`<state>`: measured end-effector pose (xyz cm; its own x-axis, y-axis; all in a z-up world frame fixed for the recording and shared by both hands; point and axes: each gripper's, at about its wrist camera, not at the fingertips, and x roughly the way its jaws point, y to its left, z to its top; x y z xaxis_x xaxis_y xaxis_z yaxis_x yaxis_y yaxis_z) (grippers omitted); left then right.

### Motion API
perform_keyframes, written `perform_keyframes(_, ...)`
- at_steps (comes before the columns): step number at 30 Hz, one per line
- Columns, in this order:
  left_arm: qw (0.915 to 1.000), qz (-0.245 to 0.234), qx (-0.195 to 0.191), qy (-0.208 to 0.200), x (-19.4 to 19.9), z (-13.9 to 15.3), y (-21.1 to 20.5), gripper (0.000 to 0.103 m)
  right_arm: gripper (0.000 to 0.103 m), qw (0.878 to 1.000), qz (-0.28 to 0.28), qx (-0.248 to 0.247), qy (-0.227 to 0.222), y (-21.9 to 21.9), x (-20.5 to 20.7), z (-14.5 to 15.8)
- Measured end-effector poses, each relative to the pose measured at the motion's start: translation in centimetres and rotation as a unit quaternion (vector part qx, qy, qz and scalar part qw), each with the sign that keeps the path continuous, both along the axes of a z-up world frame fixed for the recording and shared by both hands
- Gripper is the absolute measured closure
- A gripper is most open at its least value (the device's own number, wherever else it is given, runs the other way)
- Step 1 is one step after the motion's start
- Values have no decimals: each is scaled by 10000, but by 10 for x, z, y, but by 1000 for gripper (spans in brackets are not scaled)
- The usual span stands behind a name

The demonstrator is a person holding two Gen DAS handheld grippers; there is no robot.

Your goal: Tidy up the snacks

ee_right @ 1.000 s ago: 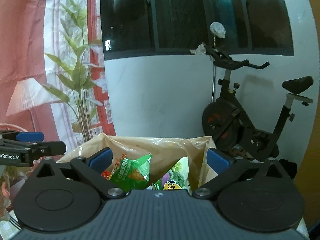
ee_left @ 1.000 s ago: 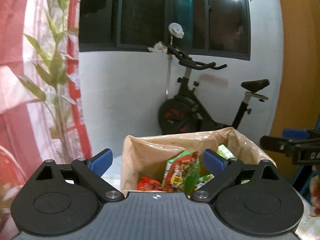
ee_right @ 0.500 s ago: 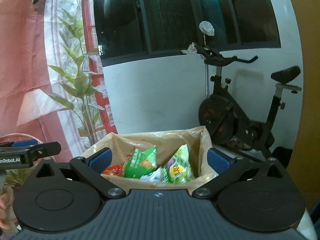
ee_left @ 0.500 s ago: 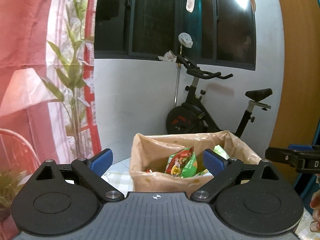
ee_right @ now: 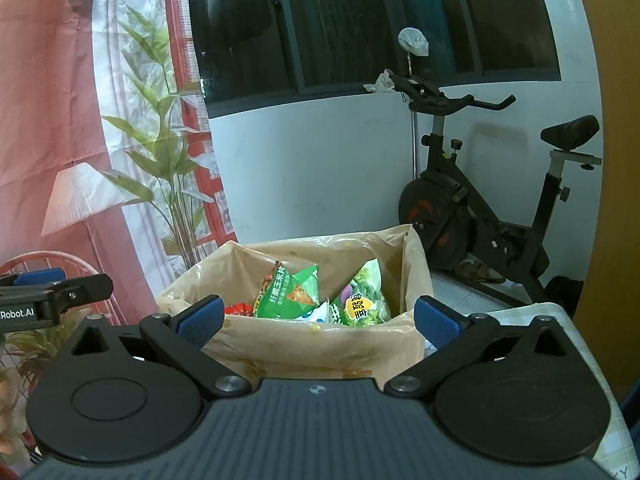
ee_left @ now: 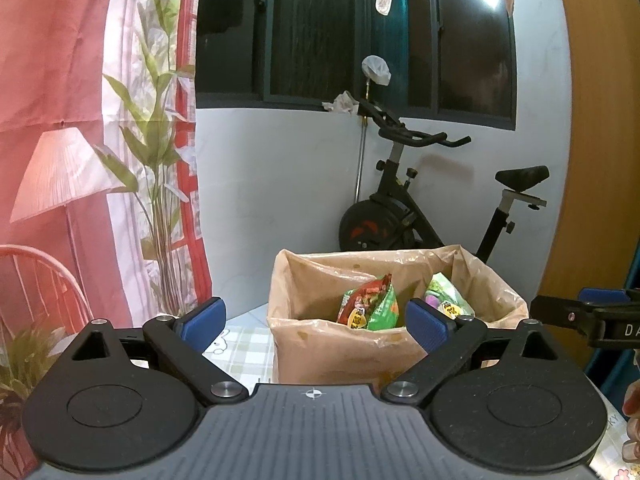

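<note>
A cardboard box lined with a tan plastic bag (ee_left: pixel 340 356) (ee_right: pixel 320 344) stands on a checked tablecloth (ee_left: pixel 244 344). Several snack packets stand in it: a red and green one (ee_left: pixel 370 304), a green corn-chip one (ee_right: pixel 292 292) and a green one with a yellow label (ee_right: pixel 362 300). My left gripper (ee_left: pixel 314 316) is open and empty, back from the box's near side. My right gripper (ee_right: pixel 316 318) is open and empty, also short of the box. Each gripper shows at the edge of the other's view.
An exercise bike (ee_left: pixel 420 208) (ee_right: pixel 480 208) stands behind the table against a white wall. A red curtain and a printed plant backdrop (ee_left: pixel 152 140) hang at the left. A wooden panel (ee_left: pixel 592 160) is at the right. The table's right edge shows (ee_right: pixel 560 312).
Both grippers have drawn back and up from the box, which now looks smaller and farther. Both stay open and empty.
</note>
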<state>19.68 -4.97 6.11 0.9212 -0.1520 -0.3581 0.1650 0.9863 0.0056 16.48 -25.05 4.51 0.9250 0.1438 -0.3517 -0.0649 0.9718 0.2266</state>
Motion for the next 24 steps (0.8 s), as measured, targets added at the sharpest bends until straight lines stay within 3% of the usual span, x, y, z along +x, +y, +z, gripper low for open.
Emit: perform_keyframes(24, 9999, -67, -110, 84, -3, -3, 1, 5, 0, 10000, 22, -47, 54, 3, -2, -2)
